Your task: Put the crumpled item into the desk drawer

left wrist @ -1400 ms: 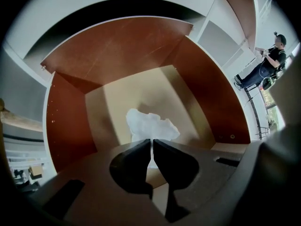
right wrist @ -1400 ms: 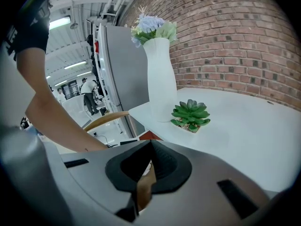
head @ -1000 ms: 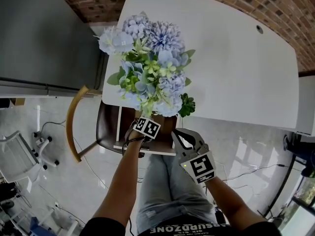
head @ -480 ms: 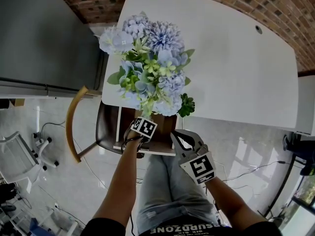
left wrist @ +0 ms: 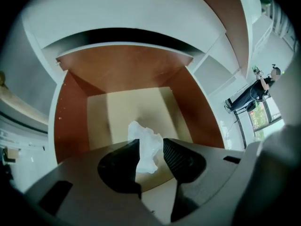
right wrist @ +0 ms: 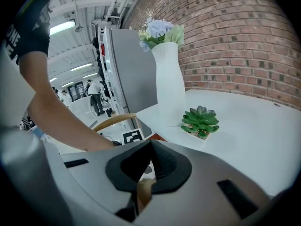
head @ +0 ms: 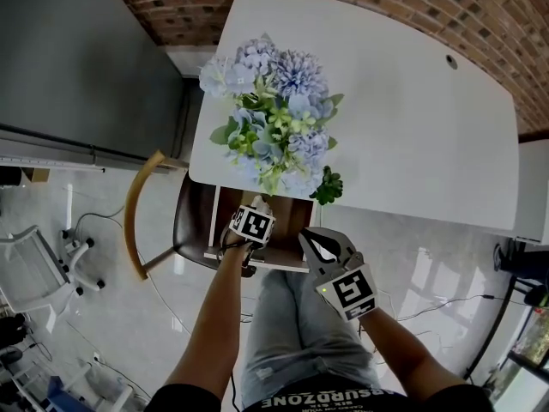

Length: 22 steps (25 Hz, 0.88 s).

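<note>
The desk drawer [head: 296, 217] is pulled out from under the white desk [head: 412, 118]; its brown walls [left wrist: 70, 121] and tan floor show in the left gripper view. A crumpled white item [left wrist: 146, 147] shows in the gap between the fingers, inside the drawer. My left gripper [head: 256, 209] hangs over the drawer. The left gripper [left wrist: 150, 142] has its jaws opening, and the pads stand off the crumpled item. My right gripper [head: 305, 233] waits at the drawer's front right corner. The right gripper [right wrist: 150, 144] is shut, its fingertips touching with nothing between them.
A white vase of blue flowers [head: 274, 118] [right wrist: 169, 79] stands at the desk's near edge, overhanging the drawer. A small succulent [head: 328, 187] [right wrist: 201, 119] sits beside it. A wooden chair [head: 141, 213] and a grey cabinet [head: 77, 58] are to the left.
The head view has shifted slightly. The left gripper stays over the open drawer, and the right gripper has not visibly moved.
</note>
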{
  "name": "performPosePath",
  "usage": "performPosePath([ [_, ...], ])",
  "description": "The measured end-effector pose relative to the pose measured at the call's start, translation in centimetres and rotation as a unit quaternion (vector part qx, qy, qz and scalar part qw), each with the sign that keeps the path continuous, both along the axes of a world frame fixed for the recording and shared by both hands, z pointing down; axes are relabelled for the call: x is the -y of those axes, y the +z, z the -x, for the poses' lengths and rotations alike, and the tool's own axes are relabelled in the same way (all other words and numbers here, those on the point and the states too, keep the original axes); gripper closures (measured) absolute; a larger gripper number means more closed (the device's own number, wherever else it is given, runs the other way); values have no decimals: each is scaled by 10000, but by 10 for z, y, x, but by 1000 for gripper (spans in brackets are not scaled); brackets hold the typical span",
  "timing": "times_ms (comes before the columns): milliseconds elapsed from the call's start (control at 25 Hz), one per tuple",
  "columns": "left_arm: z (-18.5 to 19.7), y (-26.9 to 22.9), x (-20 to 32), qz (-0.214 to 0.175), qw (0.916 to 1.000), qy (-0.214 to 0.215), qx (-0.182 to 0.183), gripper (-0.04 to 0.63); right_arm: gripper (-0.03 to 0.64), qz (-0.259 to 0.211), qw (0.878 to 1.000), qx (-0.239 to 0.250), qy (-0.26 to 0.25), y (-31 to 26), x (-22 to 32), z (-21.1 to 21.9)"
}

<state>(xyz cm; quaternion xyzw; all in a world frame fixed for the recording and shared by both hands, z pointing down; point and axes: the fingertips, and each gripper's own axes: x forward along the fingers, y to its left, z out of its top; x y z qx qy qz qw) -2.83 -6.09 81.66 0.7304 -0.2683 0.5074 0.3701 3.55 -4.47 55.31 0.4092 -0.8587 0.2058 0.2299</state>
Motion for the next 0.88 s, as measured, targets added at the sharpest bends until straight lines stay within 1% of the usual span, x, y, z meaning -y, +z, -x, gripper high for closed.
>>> performPosePath([
  [80,2,-10,4,-36,9997,-210,-98,445,617,-8,10000,10,-51,-3,-1,3],
  [240,4,-27,7,-110,9985,-445,-305,445,617,-21,9999,34,-136,-9,-3,8],
  [320,12,-37,10,-216,9977,-577,-273,449,617,-25,9999,67,-156,-13,-4,10],
  [400,22,-47,12,-299,9967,-729,-197,459,617,78,9998,104,-131,-17,-6,11],
  [520,28,-62,9,-292,9942,-980,-323,472,617,123,9997,156,-126,-25,-7,14],
  [600,31,-71,6,-335,9920,-1137,-425,501,617,111,9997,169,-134,-31,-8,15],
  [680,32,-82,2,-351,9900,-1262,-531,561,617,120,9996,197,-145,-39,-11,17],
  [760,31,-92,-4,-349,9884,-1329,-655,578,617,128,9996,212,-163,-45,-14,18],
  [880,31,-108,-13,-376,9861,-1412,-789,585,618,190,9993,280,-151,-52,-20,21],
])
